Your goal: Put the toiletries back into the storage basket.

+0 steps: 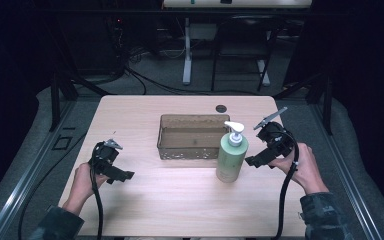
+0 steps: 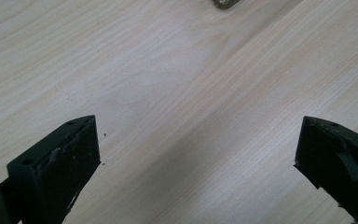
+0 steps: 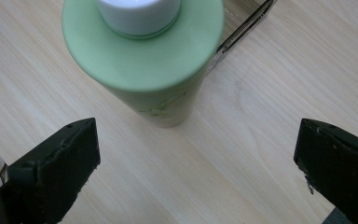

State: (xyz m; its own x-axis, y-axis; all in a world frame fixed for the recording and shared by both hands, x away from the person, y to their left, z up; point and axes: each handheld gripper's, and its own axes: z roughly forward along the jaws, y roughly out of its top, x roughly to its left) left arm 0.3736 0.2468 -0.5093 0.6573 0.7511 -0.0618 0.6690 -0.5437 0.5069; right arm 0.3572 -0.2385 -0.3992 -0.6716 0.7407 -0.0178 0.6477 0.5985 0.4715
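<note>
A pale green pump bottle (image 1: 231, 156) with a white pump head stands upright on the wooden table (image 1: 180, 210), just right of a clear brown plastic bin (image 1: 187, 136). My right gripper (image 1: 252, 161) is open beside the bottle's right side, a short gap away. In the right gripper view the bottle (image 3: 144, 56) sits ahead of the wide-spread jaws, not between them, with a corner of the bin (image 3: 242, 32) behind it. My left gripper (image 1: 127, 176) is open over bare wood near the table's left edge, with nothing between its jaws (image 2: 196, 154).
A small dark round cap (image 1: 221, 108) sits in the tabletop behind the bin. Beyond the table are a desk's legs (image 1: 187, 55) and cables on the grey floor. Bare wood lies across the table's front half.
</note>
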